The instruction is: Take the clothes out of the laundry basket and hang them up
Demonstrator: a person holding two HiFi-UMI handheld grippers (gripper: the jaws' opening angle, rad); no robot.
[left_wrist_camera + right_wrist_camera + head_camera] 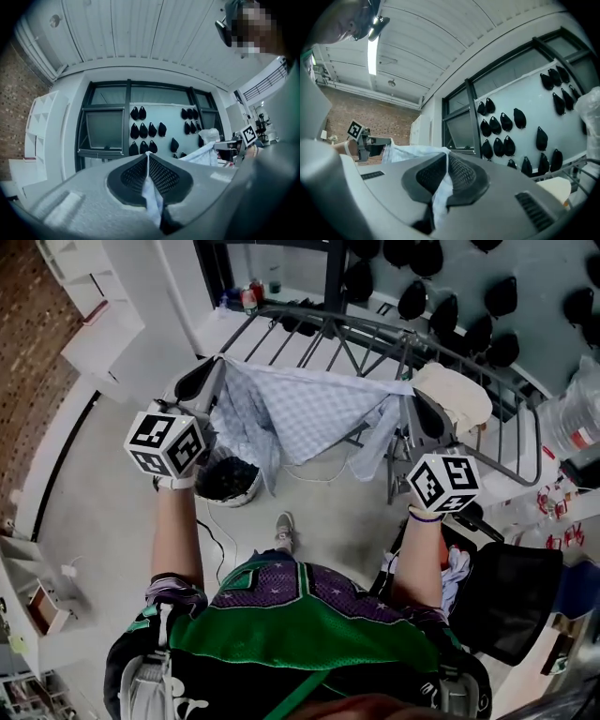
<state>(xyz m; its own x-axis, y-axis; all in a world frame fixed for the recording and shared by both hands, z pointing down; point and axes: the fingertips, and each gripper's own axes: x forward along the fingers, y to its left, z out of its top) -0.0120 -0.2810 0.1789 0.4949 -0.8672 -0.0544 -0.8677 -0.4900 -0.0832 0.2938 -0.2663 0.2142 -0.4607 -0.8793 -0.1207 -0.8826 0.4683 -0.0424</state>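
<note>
A pale blue checked garment point(300, 413) hangs stretched between my two grippers, above the grey drying rack point(375, 338). My left gripper point(217, 364) is shut on its left corner, my right gripper point(409, 395) on its right corner. In the left gripper view the cloth point(152, 197) is pinched between the black pads of the left gripper point(147, 157). In the right gripper view a fold of the cloth point(440, 192) sits clamped in the right gripper point(446, 159). The laundry basket point(228, 480) stands on the floor below my left hand, dark inside.
A cream cloth point(459, 395) lies on the rack's right end. A black bin point(511, 601) stands at my right, with plastic bottles point(572, 423) beyond it. A white shelf unit point(89, 310) is at the far left. Black pouches point(450, 310) hang on the back wall.
</note>
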